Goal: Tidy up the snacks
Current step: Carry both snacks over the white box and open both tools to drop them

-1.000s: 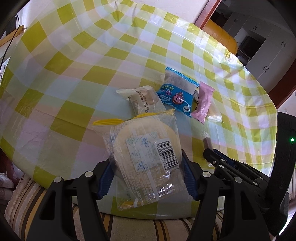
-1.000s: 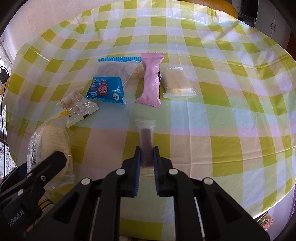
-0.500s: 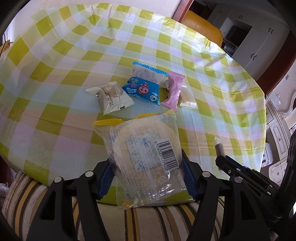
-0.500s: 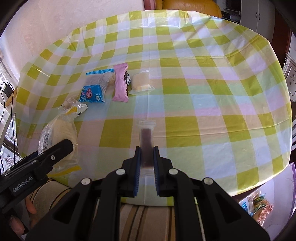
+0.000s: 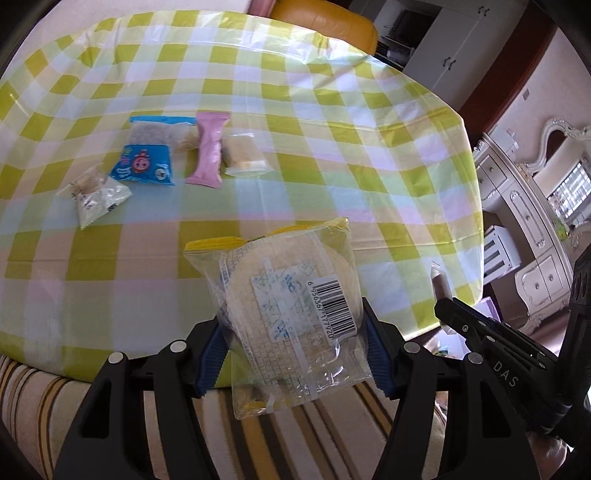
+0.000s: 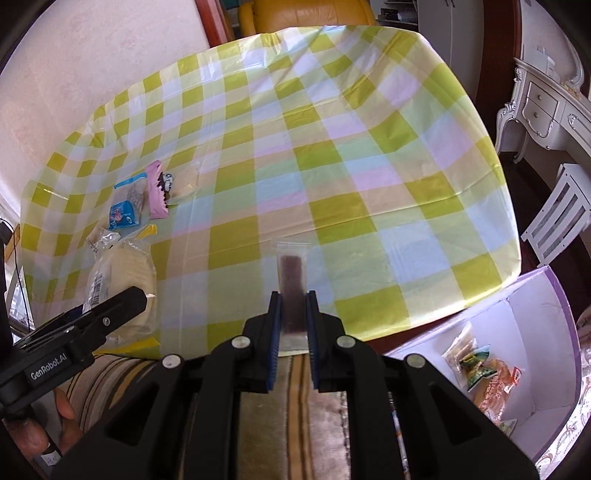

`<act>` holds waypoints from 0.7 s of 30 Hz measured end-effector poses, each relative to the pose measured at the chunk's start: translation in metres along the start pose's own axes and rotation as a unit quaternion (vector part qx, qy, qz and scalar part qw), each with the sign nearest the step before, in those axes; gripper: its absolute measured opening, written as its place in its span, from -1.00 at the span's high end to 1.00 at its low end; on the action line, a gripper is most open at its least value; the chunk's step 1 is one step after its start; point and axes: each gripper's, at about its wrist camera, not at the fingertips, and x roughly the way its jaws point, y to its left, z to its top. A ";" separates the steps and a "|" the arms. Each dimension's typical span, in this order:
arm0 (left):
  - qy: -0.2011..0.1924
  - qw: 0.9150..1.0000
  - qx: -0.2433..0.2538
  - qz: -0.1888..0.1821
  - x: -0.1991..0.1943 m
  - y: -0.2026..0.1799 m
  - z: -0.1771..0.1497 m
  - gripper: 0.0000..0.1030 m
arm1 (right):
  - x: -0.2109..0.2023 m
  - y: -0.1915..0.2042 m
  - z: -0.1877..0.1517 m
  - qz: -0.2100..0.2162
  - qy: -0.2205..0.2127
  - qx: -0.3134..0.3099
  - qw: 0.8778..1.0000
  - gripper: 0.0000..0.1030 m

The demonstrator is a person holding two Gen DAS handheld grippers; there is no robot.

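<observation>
My left gripper [image 5: 291, 350] is shut on a clear bag holding a round pale cake [image 5: 291, 306], barcode side up, lifted over the table's near edge. That cake bag [image 6: 122, 280] also shows at the left of the right wrist view. My right gripper [image 6: 291, 325] is shut on a thin clear sachet with a brown bar [image 6: 291, 280]. Still lying on the checked tablecloth [image 5: 295, 122] are a blue cartoon packet [image 5: 147, 158], a pink packet [image 5: 208, 151], a pale square packet [image 5: 243, 157] and a small white packet [image 5: 94, 195].
A white box with purple edges [image 6: 517, 321] stands on the floor at the lower right, with several snack packets [image 6: 484, 373] inside. A striped cushion [image 5: 332, 435] lies below the grippers. An orange chair [image 5: 325, 26] and white cabinets [image 5: 532, 258] surround the table.
Both grippers have pulled back from the table and swung right with their packets still held. The snacks on the cloth now look smaller and further left, and the floor box has come into view.
</observation>
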 end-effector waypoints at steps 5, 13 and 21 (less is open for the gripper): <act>0.024 0.998 0.043 -0.035 0.014 -0.045 -0.007 -0.22 | -0.008 -0.048 -0.007 -0.031 -0.004 0.038 0.999 0.74; 0.049 0.991 0.106 -0.071 0.030 -0.104 -0.018 -0.22 | -0.019 -0.113 -0.017 -0.076 -0.011 0.093 0.993 0.74; 0.078 0.977 0.152 -0.128 0.041 -0.147 -0.030 -0.24 | -0.030 -0.151 -0.021 -0.142 -0.024 0.126 0.982 0.56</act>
